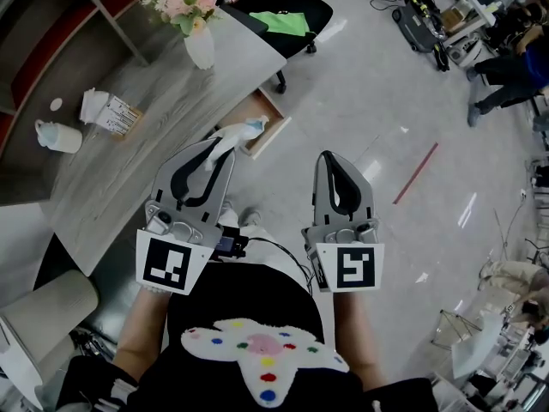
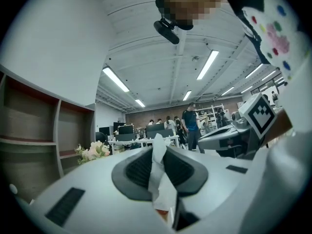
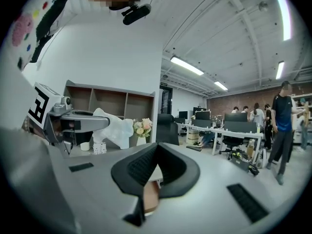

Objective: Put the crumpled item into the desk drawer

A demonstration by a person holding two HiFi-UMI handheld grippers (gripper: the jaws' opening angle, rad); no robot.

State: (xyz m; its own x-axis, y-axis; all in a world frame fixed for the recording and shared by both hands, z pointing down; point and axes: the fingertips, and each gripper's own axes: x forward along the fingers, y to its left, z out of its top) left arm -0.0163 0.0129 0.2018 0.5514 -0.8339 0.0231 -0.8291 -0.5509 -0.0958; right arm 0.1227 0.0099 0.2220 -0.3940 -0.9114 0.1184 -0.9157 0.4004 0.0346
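The crumpled item is a white tissue (image 1: 238, 130). My left gripper (image 1: 216, 149) is shut on it, and the tissue's free end sticks out past the tips toward the open desk drawer (image 1: 265, 120). In the left gripper view the tissue (image 2: 158, 169) is pinched between the dark pads (image 2: 139, 168) of that gripper (image 2: 159, 148). The right gripper (image 1: 335, 166) hovers beside it over the floor, shut and with nothing in it. The right gripper view shows its own tips (image 3: 157, 146) pressed together, with the left gripper (image 3: 103, 123) and the tissue (image 3: 116, 129) off to the left.
A grey wooden desk (image 1: 129, 178) runs along the left with a vase of flowers (image 1: 194, 17), a tissue packet (image 1: 108, 112) and a white bottle (image 1: 58, 136) on it. A black chair (image 1: 284, 10) stands beyond the drawer. People are at desks farther off.
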